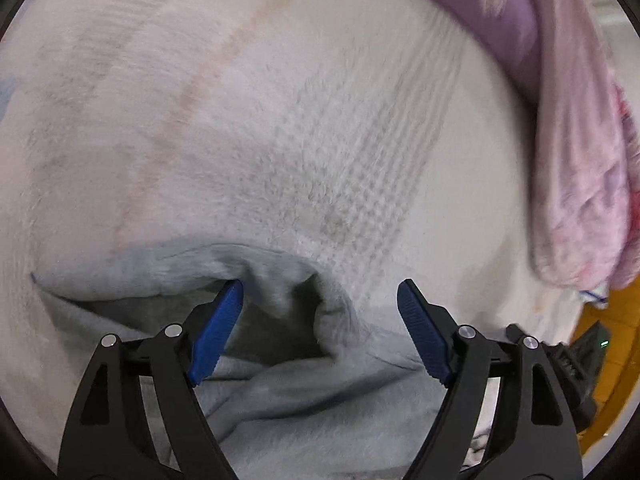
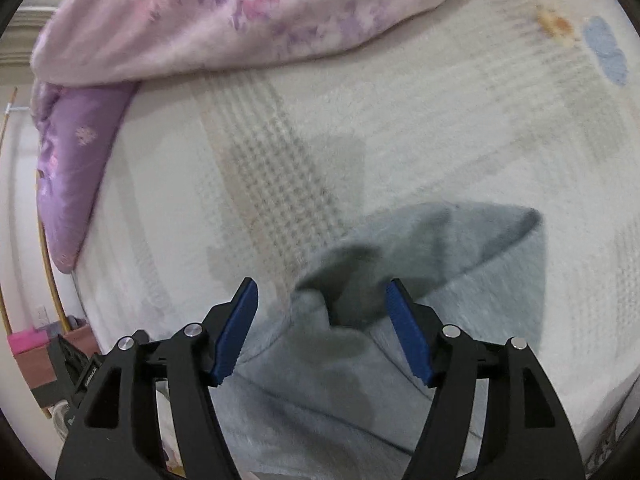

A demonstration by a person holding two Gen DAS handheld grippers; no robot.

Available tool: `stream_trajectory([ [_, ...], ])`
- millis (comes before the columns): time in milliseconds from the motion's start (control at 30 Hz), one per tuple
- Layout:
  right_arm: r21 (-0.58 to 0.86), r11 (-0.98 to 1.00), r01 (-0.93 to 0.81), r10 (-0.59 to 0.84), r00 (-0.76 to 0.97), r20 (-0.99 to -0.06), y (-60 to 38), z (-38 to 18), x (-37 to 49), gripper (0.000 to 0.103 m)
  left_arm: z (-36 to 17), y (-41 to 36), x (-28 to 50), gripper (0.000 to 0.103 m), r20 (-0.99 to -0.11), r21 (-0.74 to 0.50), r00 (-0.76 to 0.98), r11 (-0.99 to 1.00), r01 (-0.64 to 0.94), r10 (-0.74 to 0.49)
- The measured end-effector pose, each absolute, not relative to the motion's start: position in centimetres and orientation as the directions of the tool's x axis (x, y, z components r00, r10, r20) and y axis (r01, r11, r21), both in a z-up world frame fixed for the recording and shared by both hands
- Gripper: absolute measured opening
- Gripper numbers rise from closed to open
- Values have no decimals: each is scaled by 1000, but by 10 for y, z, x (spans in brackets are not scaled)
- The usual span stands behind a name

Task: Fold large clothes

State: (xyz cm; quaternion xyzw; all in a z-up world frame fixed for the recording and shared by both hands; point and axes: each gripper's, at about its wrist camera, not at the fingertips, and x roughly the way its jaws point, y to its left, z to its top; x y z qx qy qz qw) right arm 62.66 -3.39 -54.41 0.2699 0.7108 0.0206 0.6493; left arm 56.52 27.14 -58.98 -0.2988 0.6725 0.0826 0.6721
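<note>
The pale grey-blue fleece garment [image 1: 304,392] lies on the bed [image 1: 240,140], on a white tufted bedspread, and fills the lower half of both wrist views, from about 4 o'clock round to 8 o'clock. In the left wrist view the left gripper [image 1: 320,312] stands with its fingers spread wide; a raised fold of the fleece sits between the blue pads, the left pad touching or just beside the cloth edge, but nothing is clamped. In the right wrist view the right gripper [image 2: 320,312] is likewise wide apart, with a bunched ridge of the same garment [image 2: 420,280] rising between the fingers and not gripped. A corner of the garment points toward 2 o'clock in that view, and the cloth shows loose creases and shadowed hollows, not flat, squared layers. Judgement: the folding is at an early stage; neither edge is secured, no neat fold is evident, and the whole sequence of grasp, lift and lay-over appears outstanding (which part of the garment this is cannot be told). A pink floral quilt [image 2: 240,12] and a purple pillow [image 2: 76,160] lie at 10 to 12 o'clock, apart from the garment.
</note>
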Motion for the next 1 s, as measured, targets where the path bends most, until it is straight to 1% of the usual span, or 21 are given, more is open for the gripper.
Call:
stream_trajectory([
  [33, 374, 856, 358, 409, -24, -912, -34, -550, 628, 63, -595, 270, 566, 79, -958, -273, 69, 815, -510, -278],
  [67, 375, 854, 360, 408, -16, -913, -35, -553, 627, 63, -598, 268, 567, 76, -962, -261, 67, 819, -511, -265],
  [100, 375, 855, 359, 405, -8, -914, -35, -554, 627, 59, -599, 266, 567, 71, -970, -233, 63, 827, -512, -235],
  [133, 363, 860, 358, 388, 2, -922, -37, -553, 626, 40, -598, 266, 566, 58, -976, -211, 61, 833, -511, -210],
  [167, 374, 858, 353, 390, 27, -920, -40, -551, 622, 29, -595, 266, 565, 38, -979, -198, 69, 840, -506, -190],
  [200, 403, 847, 348, 414, 45, -909, -43, -550, 620, 14, -591, 266, 562, 25, -978, -208, 99, 843, -496, -183],
  [233, 415, 843, 342, 423, 53, -904, -46, -548, 617, 7, -585, 268, 556, 15, -973, -232, 128, 840, -491, -194],
  [267, 438, 842, 315, 438, 76, -896, -48, -540, 612, 6, -581, 270, 551, 9, -968, -248, 145, 835, -491, -203],
  [367, 476, 839, 264, 457, 131, -880, -52, -516, 597, 4, -558, 277, 524, 6, -936, -346, 245, 792, -503, -253],
  [500, 550, 802, 234, 512, 203, -834, -63, -475, 564, 4, -528, 276, 490, 5, -909, -405, 308, 767, -497, -280],
  [667, 613, 761, 212, 559, 264, -786, -76, -425, 516, 4, -471, 277, 428, 5, -868, -477, 384, 746, -465, -316],
  [833, 649, 735, 197, 597, 266, -757, -77, -395, 458, 4, -432, 279, 354, 5, -858, -491, 390, 753, -438, -333],
  [1000, 641, 726, 248, 604, 215, -767, -87, -391, 378, 4, -435, 271, 268, 5, -856, -510, 359, 719, -471, -372],
])
